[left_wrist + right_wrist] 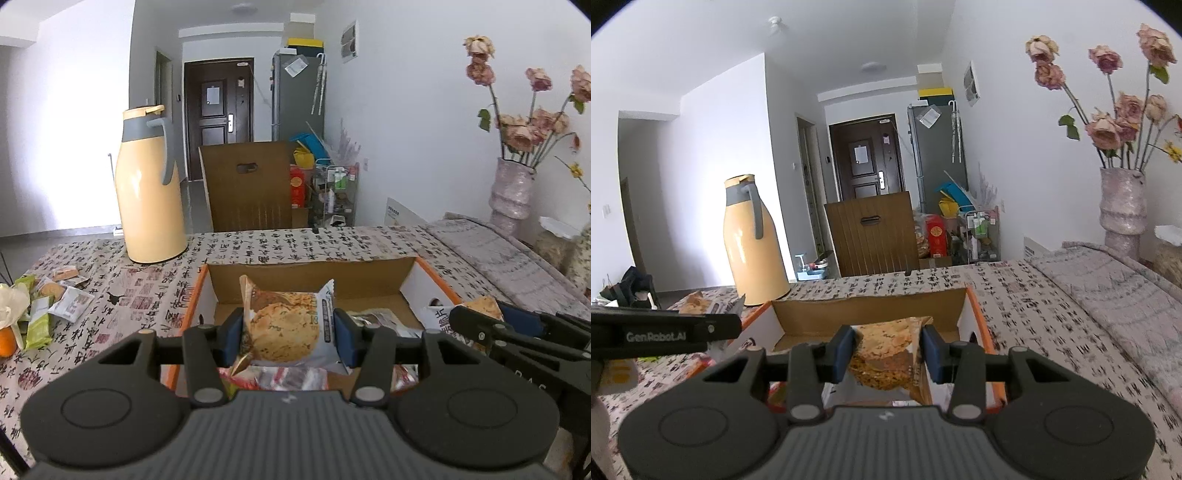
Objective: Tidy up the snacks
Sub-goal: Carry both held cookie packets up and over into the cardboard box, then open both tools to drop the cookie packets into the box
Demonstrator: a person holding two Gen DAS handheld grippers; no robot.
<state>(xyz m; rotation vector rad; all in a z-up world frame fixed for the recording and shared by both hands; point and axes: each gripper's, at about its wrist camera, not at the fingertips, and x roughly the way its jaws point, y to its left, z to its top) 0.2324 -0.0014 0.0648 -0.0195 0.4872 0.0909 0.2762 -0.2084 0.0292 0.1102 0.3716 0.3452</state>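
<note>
Above the open cardboard box [369, 284] near the middle of the tabletop [122, 288], I hold one snack in each tool. My left hand-held gripper [289, 332] is clamped on a white cookie packet [291, 325], its blue pads [232, 338] pressing the packet's two side edges so it hangs upright over the box. My right hand-held gripper [888, 354] is clamped the same way on a brown cookie packet [886, 354], also held over the box, toward its right wall. Both packets are gripped by their edges, I judge, so that they can drop flat among the snacks [291, 378] already lying on the box floor. More loose packets [55, 299] wait in a heap by the tabletop's left edge. A tall yellow thermos jug [149, 184] stands beyond the box toward the far left, and a vase of dried roses [513, 184] stands off the far right corner. Next comes lowering and releasing, left to be done
</note>
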